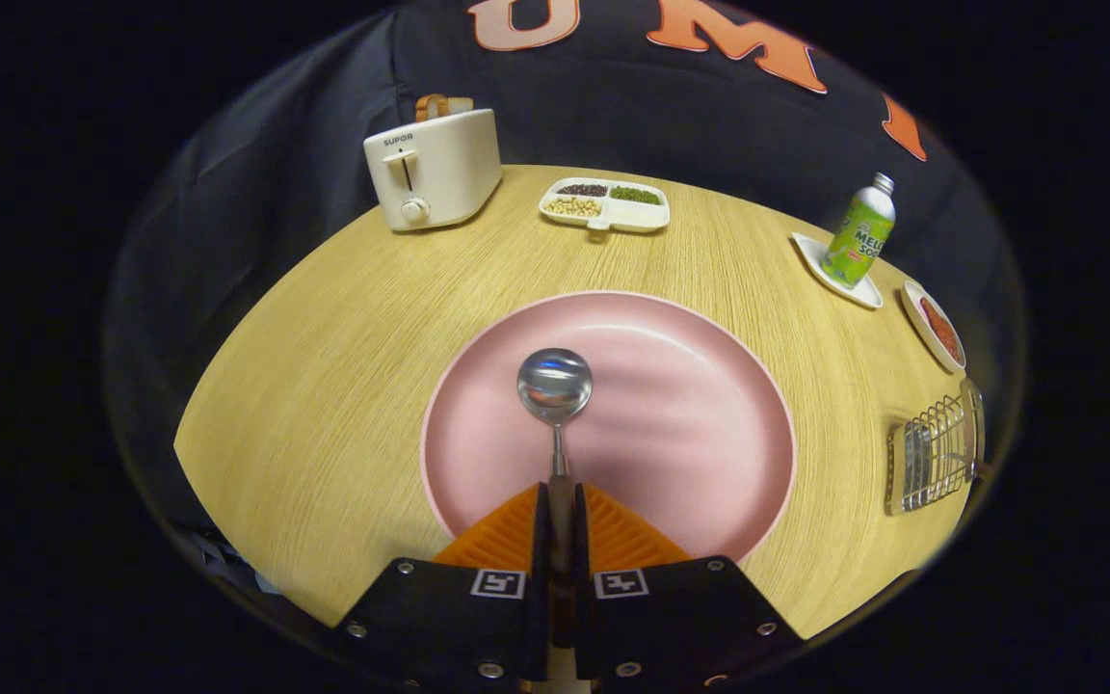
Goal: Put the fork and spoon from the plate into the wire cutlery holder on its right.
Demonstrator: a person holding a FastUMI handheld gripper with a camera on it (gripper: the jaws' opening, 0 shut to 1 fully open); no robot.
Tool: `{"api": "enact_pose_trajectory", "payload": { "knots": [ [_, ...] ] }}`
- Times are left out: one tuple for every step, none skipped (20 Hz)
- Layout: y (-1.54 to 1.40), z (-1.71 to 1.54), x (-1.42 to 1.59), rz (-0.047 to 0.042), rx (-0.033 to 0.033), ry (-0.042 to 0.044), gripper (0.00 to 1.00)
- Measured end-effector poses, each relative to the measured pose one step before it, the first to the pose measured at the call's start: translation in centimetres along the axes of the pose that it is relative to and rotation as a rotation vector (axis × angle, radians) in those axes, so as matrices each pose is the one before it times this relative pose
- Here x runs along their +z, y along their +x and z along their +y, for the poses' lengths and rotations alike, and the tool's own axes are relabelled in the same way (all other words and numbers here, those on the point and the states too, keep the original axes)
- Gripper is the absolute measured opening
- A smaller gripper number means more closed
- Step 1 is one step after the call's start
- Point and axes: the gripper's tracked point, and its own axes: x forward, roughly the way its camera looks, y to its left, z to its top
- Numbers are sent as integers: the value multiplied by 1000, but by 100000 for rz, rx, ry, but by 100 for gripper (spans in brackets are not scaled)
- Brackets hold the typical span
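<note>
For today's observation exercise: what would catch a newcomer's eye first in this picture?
The big pink plate in the middle of the wooden table, and the shiny spoon over it, its handle clamped by the gripper. Next, the cream toaster beyond the plate and the wire holder to its right.

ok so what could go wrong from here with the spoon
The gripper is shut on the shiny metal spoon by its thin handle only, over the round pink plate; it may pivot or slip. The wire cutlery holder sits near the wooden table's edge, so a bump might shove it.
</note>
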Motion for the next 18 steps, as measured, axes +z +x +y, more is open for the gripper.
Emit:
{"api": "enact_pose_trajectory", "payload": {
  "knots": [
    [88, -8, -99, 953, 576, 1665, 11],
    [-317, 17, 13, 740, 1277, 2423, 9],
    [-167, -43, 178, -79, 1114, 1549, 8],
    [-460, -351, 374, -1621, 343, 982, 8],
    [-415, -574, 562, -2257, -1002, -196, 8],
    [-521, -671, 555, -2212, -1253, -555, 8],
    [-453, -638, 647, -2138, -731, -131, 8],
    [-514, -621, 496, -1393, -568, 273, 8],
    [-409, -752, 333, -850, -986, 286, 8],
    [-145, -731, 103, -62, -1077, -477, 8],
    [-19, -676, -221, 1033, -711, -861, 8],
    [11, -296, -529, 1640, 385, -858, 8],
    [-98, -182, -464, 1154, 543, -1655, 8],
    [220, -154, -363, 1267, -304, -1948, 8],
    [106, -60, -567, 2211, -354, -1910, 8],
    [258, 69, -605, 2390, -561, -1710, 8],
    [1, -139, -556, 2658, -521, -2111, 8],
    [217, 58, -398, 1567, -228, -1443, 7]
  ]
}}
